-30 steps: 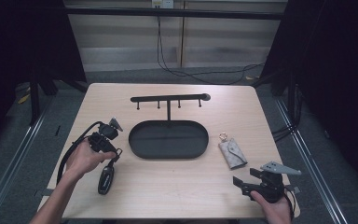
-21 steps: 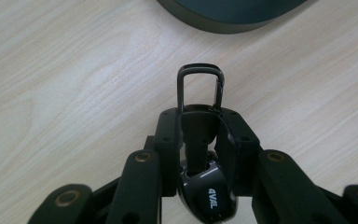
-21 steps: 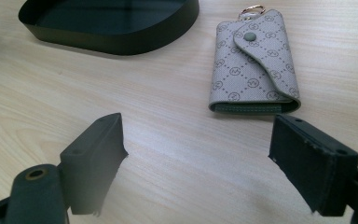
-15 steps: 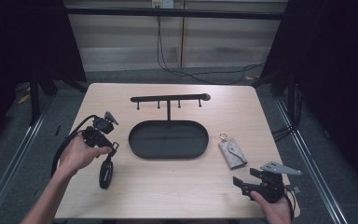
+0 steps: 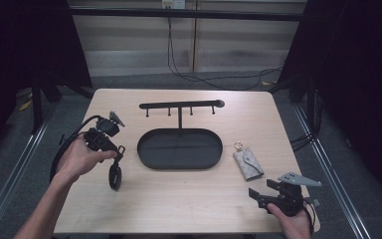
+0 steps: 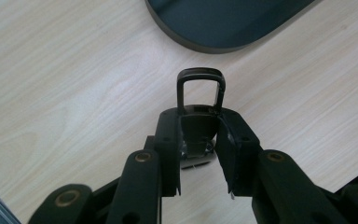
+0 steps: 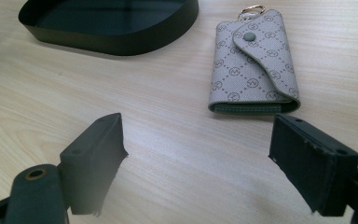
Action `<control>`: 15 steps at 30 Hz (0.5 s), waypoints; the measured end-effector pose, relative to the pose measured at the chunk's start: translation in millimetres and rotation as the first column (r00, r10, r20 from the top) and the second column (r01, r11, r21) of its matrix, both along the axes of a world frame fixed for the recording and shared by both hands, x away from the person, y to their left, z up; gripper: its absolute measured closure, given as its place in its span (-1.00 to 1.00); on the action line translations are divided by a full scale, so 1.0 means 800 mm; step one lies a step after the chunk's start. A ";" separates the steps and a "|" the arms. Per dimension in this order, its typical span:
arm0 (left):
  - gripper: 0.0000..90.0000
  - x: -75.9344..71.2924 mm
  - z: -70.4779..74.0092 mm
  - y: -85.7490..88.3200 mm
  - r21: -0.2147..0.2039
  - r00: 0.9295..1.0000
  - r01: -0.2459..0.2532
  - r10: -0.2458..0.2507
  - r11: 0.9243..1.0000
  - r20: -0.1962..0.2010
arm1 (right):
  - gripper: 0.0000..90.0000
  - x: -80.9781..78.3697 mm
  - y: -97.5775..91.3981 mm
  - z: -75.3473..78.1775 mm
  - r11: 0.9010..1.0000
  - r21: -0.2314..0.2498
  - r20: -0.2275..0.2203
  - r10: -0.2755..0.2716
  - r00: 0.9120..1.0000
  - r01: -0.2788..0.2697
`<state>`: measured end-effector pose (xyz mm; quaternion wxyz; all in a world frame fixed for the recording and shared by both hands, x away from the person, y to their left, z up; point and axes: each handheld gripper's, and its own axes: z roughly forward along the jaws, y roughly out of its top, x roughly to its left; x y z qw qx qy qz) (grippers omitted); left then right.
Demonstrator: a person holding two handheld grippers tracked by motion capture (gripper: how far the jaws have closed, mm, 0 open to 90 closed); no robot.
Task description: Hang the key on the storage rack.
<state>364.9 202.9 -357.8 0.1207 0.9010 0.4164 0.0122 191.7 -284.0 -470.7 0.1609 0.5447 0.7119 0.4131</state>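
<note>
The left claw has closed on the black key fob and lifted one end; the right claw gapes empty.

From up high I see the pale table lit evenly from above while the room around it falls into near black, and the whole frame looks soft and a little grainy. In my left gripper view the wood grain is crisp and the black key fob throws only a faint shadow, though the near jaws blur toward the bottom edge. My right gripper view is bright, with the patterned key pouch sharp (a thin shadow sits under its near edge) and a dull sheen on the dark tray.
</note>
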 end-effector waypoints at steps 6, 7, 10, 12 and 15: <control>0.57 0.001 0.005 -0.003 0.012 1.000 -0.009 0.009 1.000 -0.012 | -0.62 0.000 -0.001 0.000 1.000 0.005 -0.003 0.000 1.000 0.000; 0.57 0.002 0.007 -0.003 0.013 1.000 -0.010 0.010 1.000 -0.012 | -0.62 0.000 0.000 0.000 1.000 0.006 -0.005 0.001 1.000 -0.001; 0.57 0.003 0.011 -0.003 0.019 1.000 -0.009 0.010 1.000 -0.012 | -0.62 0.001 0.000 0.000 1.000 0.008 -0.007 0.002 1.000 -0.002; 0.57 0.002 0.015 -0.004 0.023 1.000 0.001 -0.001 1.000 -0.015 | -0.62 0.001 -0.001 -0.001 1.000 0.009 -0.007 0.002 1.000 -0.002; 0.57 0.001 0.022 -0.007 0.028 1.000 0.010 -0.010 1.000 -0.007 | -0.64 0.002 0.000 -0.001 1.000 0.013 -0.009 0.007 1.000 -0.007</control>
